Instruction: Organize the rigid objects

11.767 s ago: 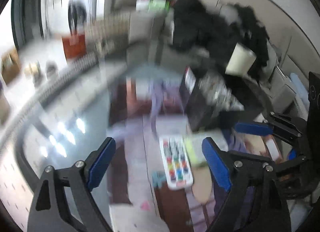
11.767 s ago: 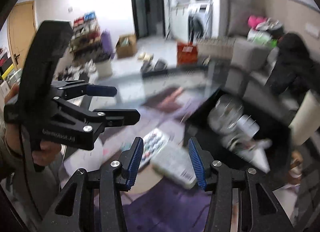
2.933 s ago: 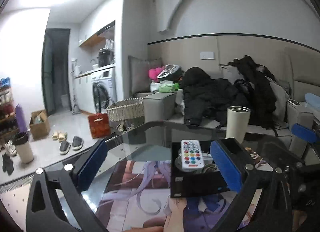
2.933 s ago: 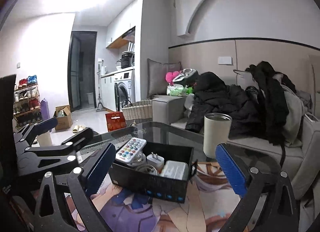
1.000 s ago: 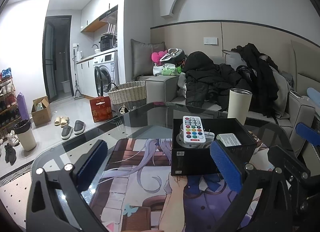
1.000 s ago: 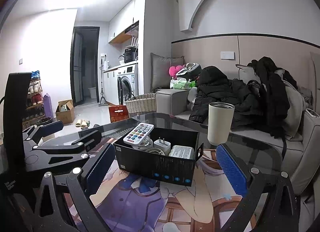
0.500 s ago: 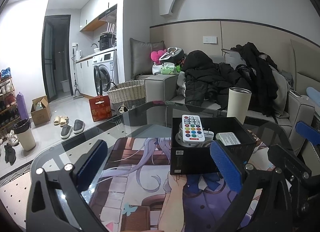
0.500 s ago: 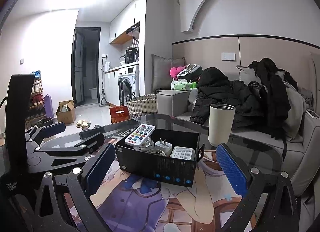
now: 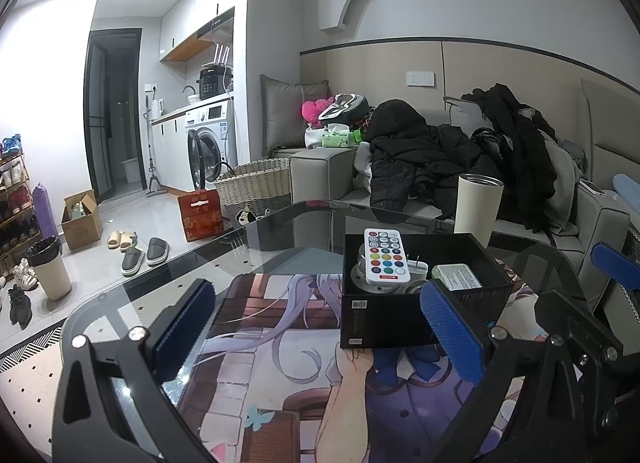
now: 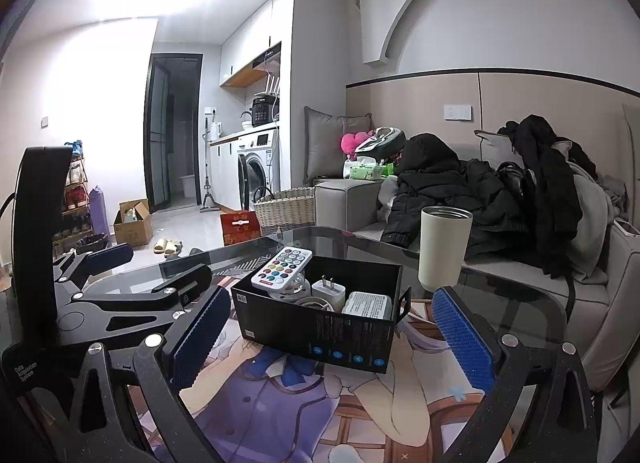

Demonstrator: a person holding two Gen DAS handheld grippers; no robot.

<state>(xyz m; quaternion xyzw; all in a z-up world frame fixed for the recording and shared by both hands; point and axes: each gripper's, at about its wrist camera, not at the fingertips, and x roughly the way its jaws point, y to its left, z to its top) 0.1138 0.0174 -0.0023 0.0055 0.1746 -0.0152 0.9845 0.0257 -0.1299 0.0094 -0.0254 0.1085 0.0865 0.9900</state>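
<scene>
Black open-topped box (image 10: 320, 327) sits on the illustrated mat (image 10: 280, 395) of the glass table (image 9: 280, 231). Inside: white remote (image 10: 282, 268) with coloured buttons propped on top, white plug adapter (image 10: 328, 289), pale labelled block (image 10: 368, 305). Left gripper (image 9: 316, 327) and right gripper (image 10: 332, 337) both spread wide, empty, short of the box.

Black box (image 10: 320, 333), white remote (image 10: 281, 268) with multicoloured buttons, cream tumbler (image 10: 443, 248).
</scene>
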